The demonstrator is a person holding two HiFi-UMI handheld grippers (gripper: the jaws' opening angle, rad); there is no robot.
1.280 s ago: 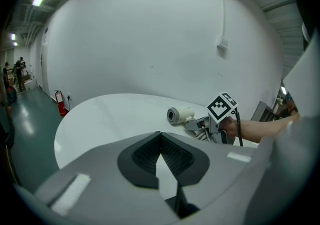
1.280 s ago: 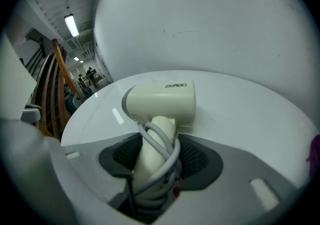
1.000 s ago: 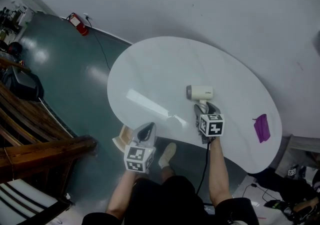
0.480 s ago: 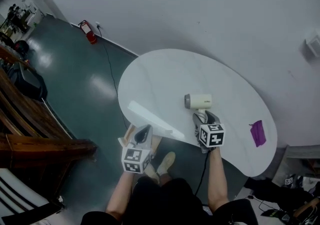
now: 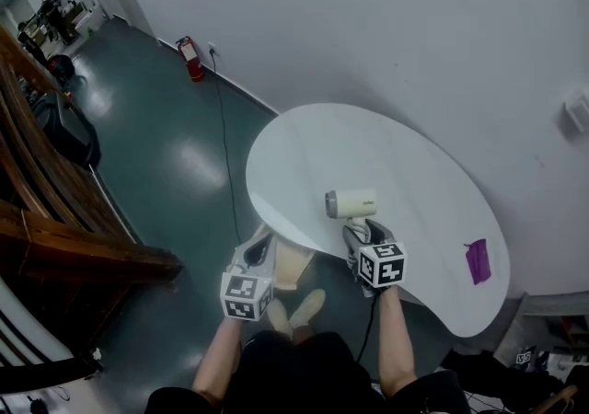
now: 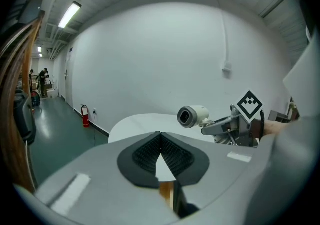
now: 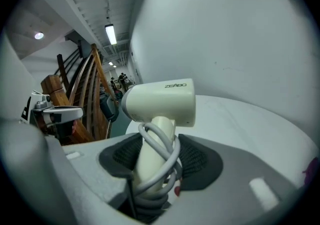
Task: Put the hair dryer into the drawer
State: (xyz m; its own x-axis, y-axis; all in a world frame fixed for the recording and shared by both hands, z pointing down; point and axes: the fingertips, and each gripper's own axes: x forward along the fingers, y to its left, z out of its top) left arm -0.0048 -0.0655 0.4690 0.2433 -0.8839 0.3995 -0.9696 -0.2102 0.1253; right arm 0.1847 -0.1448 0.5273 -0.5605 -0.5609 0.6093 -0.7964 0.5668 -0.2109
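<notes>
Snugly in right claw (image 7: 156,155): cream hair dryer (image 7: 161,100), grey cord (image 7: 169,171) round handle (image 7: 151,141).

Centre frame: the right gripper (image 5: 356,236) holds a cream hair dryer (image 5: 351,204) over the white table (image 5: 368,150) (purple item (image 5: 477,260) at right).

Both forearms reach forward; the left gripper (image 5: 259,248) has its jaws together, the right gripper (image 5: 361,235) clamps the hair dryer (image 5: 350,203) by its handle.
</notes>
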